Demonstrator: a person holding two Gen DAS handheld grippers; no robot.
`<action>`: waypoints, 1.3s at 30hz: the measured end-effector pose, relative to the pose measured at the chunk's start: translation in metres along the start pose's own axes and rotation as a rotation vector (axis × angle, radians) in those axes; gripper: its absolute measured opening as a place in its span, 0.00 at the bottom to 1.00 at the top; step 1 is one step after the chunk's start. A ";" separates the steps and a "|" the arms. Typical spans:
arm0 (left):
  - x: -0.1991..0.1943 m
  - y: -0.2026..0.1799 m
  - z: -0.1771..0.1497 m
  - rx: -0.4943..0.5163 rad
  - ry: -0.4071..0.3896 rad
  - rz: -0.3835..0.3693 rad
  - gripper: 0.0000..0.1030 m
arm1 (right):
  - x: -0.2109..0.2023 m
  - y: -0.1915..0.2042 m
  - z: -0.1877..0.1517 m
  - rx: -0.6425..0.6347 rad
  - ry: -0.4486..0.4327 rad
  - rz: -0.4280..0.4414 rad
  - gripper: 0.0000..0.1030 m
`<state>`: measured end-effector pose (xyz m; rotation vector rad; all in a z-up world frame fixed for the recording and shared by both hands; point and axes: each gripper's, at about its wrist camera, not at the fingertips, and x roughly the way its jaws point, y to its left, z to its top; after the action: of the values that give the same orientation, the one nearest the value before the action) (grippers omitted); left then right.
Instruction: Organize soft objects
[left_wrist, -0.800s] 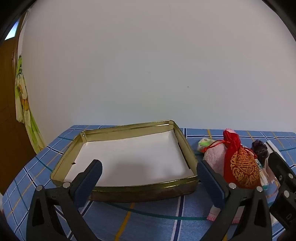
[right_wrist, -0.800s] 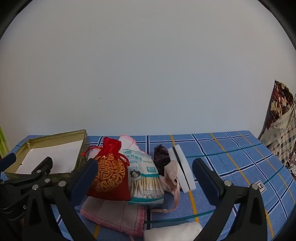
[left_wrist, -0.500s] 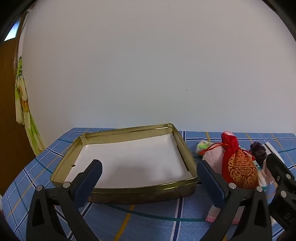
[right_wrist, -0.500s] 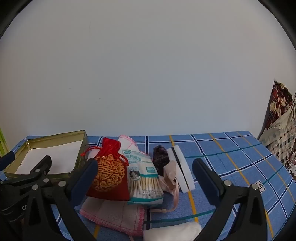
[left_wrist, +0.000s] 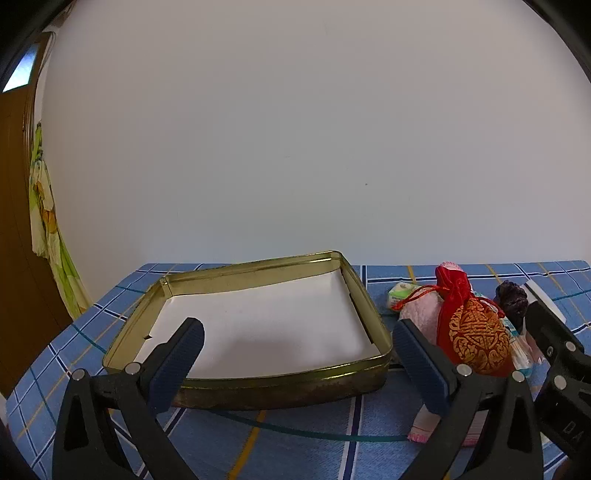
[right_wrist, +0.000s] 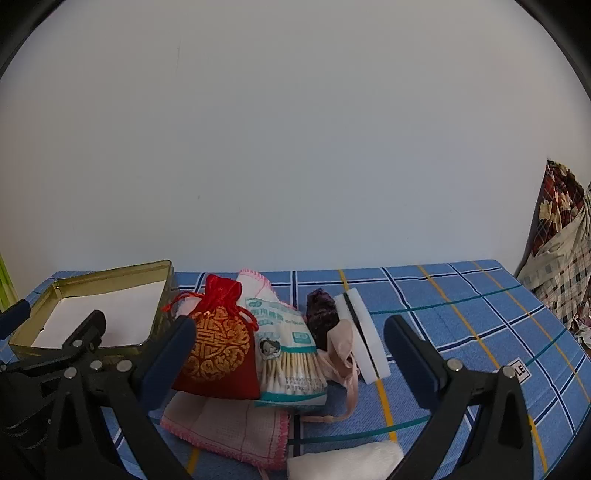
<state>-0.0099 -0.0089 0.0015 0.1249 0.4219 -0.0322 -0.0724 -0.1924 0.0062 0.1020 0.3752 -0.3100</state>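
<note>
**Mia:** What is going on here?

**Ben:** A person holds two claws over a table with a blue checked cloth (right_wrist: 461, 314). The left claw (left_wrist: 297, 354) is wide open, with nothing between its blue pads. The right claw (right_wrist: 290, 350) is wide open too, and it holds nothing.

**Mia:** Where are the soft things?

**Ben:** They sit in a heap at the lower middle of the right claw's picture. There is a red pouch (right_wrist: 218, 343) with gold on it, and a bag of cotton swabs (right_wrist: 290, 350) leaning right beside it. Under them lies a pink cloth (right_wrist: 236, 428). Behind are a dark purple lump (right_wrist: 321, 314), a pale pink pouch (right_wrist: 341, 347) with a string, and a white sponge (right_wrist: 364, 332). A white fluffy thing (right_wrist: 343, 461) pokes in at the bottom edge.

**Mia:** And the box?

**Ben:** A gold tin tray (left_wrist: 280, 384) sits in the lower middle of the left claw's picture. It has white paper on its floor and nothing else in it. The heap is just beside its right wall.

**Mia:** So which step is this?

**Ben:** I think it is the very start. Nothing is in the tray yet.

**Mia:** What comes next?

**Ben:** My guess is the right claw should dip down to the red pouch, since it stands up tall in front. The pads need to go on both sides of it and squeeze gently. It is squishy, so it may slip, and the swab bag may tip over when its neighbor goes.
</note>
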 end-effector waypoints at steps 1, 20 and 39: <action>0.000 0.000 0.000 0.000 0.001 -0.002 1.00 | 0.000 0.000 0.000 0.000 -0.001 -0.001 1.00; 0.003 0.003 -0.001 -0.019 0.013 -0.011 1.00 | -0.008 -0.006 0.007 -0.002 -0.063 -0.036 1.00; 0.005 -0.002 -0.002 -0.008 0.011 -0.011 1.00 | -0.016 -0.008 0.007 -0.017 -0.081 -0.043 1.00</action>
<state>-0.0062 -0.0108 -0.0026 0.1145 0.4333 -0.0404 -0.0870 -0.1961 0.0180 0.0645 0.2998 -0.3524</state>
